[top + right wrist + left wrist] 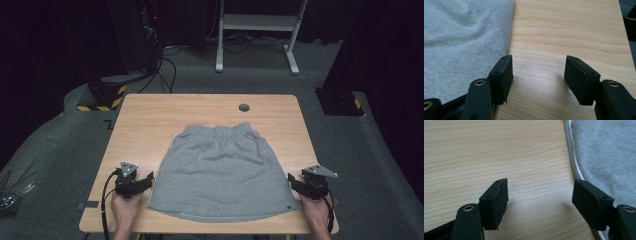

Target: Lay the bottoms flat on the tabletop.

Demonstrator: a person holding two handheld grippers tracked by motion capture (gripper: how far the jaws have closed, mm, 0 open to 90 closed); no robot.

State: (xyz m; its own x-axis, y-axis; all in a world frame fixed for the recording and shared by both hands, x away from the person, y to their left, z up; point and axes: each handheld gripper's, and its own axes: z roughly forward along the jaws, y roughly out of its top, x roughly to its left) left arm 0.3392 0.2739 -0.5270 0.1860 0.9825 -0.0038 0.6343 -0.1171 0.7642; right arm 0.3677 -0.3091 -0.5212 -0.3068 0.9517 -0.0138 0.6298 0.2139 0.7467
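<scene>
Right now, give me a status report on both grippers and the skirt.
Left gripper open, empty, beside skirt's left edge. Right gripper open, empty, at its right edge. Grey skirt flat on table. Nothing in the way.

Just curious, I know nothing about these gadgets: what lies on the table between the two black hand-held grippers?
A grey fleece skirt lies flat on the wooden table, between the left gripper and the right gripper, seen in the high view.

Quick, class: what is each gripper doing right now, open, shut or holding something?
Left gripper: open, holding nothing, over the light wooden table beside the grey fleece skirt.
Right gripper: open, holding nothing, at the skirt's other side edge.
</scene>
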